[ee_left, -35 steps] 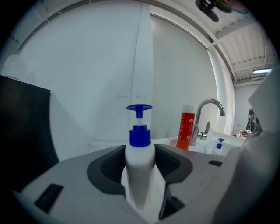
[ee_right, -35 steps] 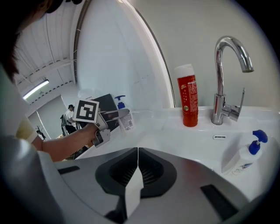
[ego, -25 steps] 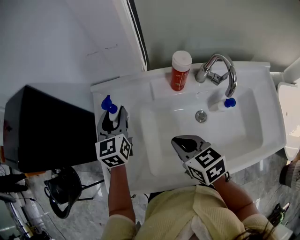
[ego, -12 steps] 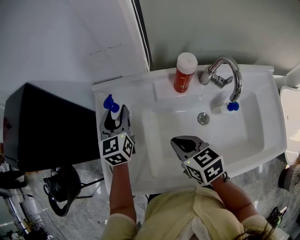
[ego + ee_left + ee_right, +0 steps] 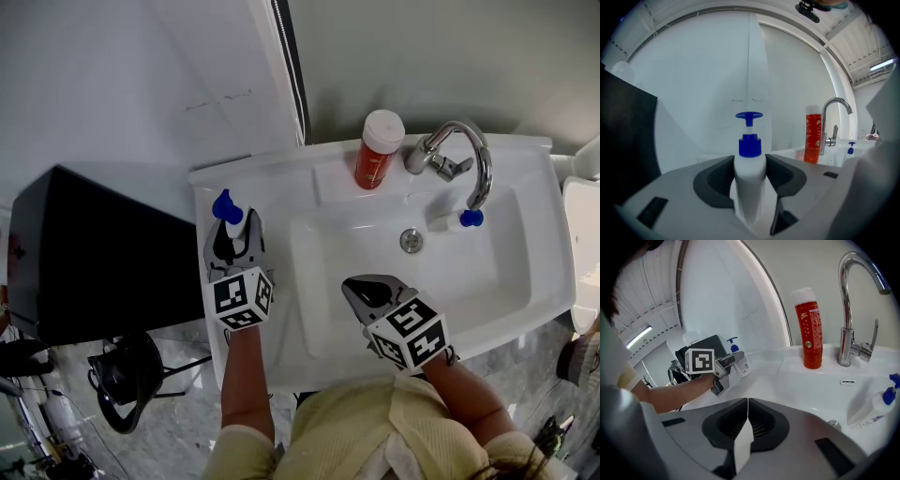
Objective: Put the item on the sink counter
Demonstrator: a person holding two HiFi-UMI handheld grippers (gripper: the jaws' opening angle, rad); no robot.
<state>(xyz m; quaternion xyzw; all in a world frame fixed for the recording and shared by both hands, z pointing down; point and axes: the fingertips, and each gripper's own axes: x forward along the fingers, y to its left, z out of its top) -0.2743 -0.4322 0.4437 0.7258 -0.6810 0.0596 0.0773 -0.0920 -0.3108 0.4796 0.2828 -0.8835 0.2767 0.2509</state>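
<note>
Head view: pump bottle [image 5: 225, 206] body hidden under left tongs [image 5: 233, 234]; only blue pump and neck show. Left gripper view: bottle base sunk behind tongs' body, so contact with counter [image 5: 208, 183] cannot tell. Right gripper view: red bottle [image 5: 809, 329] label print too blurred to read; small bottle [image 5: 876, 404], lower right, pump clipped by frame edge.

Bright, even light from a ceiling strip lamp [image 5: 883, 65] above-right of the left claw [image 5: 750, 161] casts faint shadows and shows the white plastic pump bottle with blue head [image 5: 750, 187] between its jaws sharp, while both gripper views bow toward dark corners.
</note>
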